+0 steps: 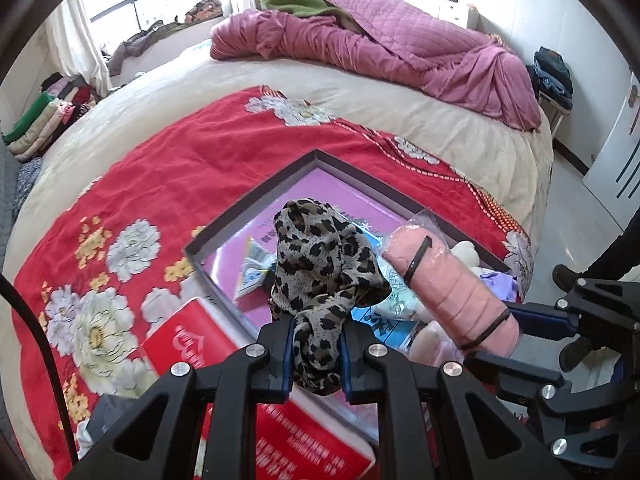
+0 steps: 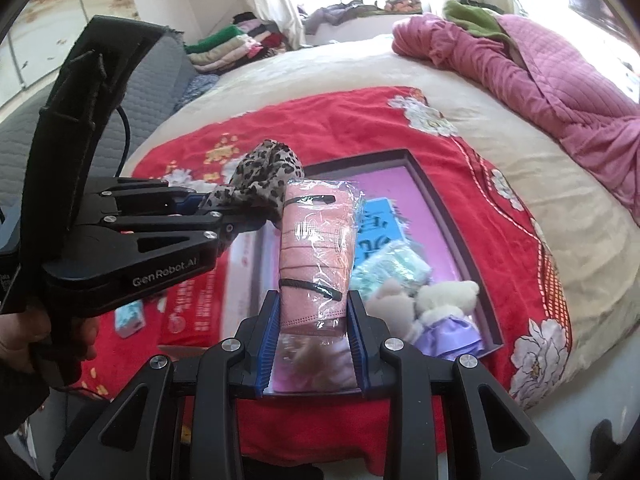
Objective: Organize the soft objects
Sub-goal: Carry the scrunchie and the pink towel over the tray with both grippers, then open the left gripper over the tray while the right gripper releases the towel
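Left gripper: jaws clenched on a bunched leopard-print fabric scarf, which is held up above a shallow dark-rimmed tray with a glossy pink floor; scarf bulges above the blue finger pads and a short tail hangs below them. Right gripper: jaws clamped on a stack of pink face masks with black ear loops, sealed in a clear plastic sleeve; pack stands nearly upright, raised over the tray's near edge. In the right wrist view the scarf sits just beside the top of the mask pack, apparently touching it. Tray rests on a red floral blanket spread over a cream-covered bed. Inside the tray: a blue printed card, a pale green patterned soft packet, and a cream plush bear in a lilac dress, grouped at the right end. A red printed cardboard box lies just beside the tray's left side. A rumpled mauve quilt lies at the far end of the bed; folded clothes are stacked beyond the bed's left edge.
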### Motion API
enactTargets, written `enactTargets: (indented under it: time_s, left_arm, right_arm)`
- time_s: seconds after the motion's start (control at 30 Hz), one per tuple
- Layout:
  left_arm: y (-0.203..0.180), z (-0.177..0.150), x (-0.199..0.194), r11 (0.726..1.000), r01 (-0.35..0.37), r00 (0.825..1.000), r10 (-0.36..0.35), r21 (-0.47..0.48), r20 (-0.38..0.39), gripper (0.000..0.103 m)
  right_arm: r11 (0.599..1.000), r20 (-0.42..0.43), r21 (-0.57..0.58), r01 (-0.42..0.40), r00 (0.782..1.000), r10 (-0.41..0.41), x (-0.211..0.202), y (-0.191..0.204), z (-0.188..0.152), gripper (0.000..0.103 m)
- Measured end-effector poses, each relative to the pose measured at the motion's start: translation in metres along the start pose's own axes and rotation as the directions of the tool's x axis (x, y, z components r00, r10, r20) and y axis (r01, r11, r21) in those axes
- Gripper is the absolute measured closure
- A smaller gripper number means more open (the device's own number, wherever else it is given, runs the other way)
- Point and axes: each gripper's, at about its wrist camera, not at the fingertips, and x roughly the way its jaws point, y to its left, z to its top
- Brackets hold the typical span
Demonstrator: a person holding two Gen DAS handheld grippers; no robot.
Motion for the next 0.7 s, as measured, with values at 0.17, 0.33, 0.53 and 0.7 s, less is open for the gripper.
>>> enactTargets:
  time_s: [0.17, 0.33, 0.53, 0.7]
  left_arm:
    - [-0.006, 0.008, 0.024, 1.0, 0.016, 0.999, -0.016, 0.002, -0.035, 0.085]
    - [-0.012, 0.012, 0.047, 1.0, 0.024, 0.997, -0.023, 0.017, -0.073, 0.085]
    - [-0.016, 0.01, 0.064, 1.0, 0.027, 0.994, -0.026, 0.013, -0.106, 0.085]
    - [-0.014, 0.007, 0.075, 1.0, 0.019, 0.991, -0.019, -0.001, -0.132, 0.085]
  right_arm:
    - [0.999, -0.025, 0.019, 0.026, 0.999, -0.025, 0.016, -0.017, 0.003, 0.07]
    - [0.999, -0.053, 0.023, 0.042, 0.998, -0.04, 0.03, -0.024, 0.003, 0.07]
    - [0.998, -0.085, 0.032, 0.058, 0.995, -0.055, 0.045, -0.034, 0.002, 0.07]
    - [0.998, -0.094, 0.031, 0.06, 0.994, -0.057, 0.051, -0.037, 0.001, 0.07]
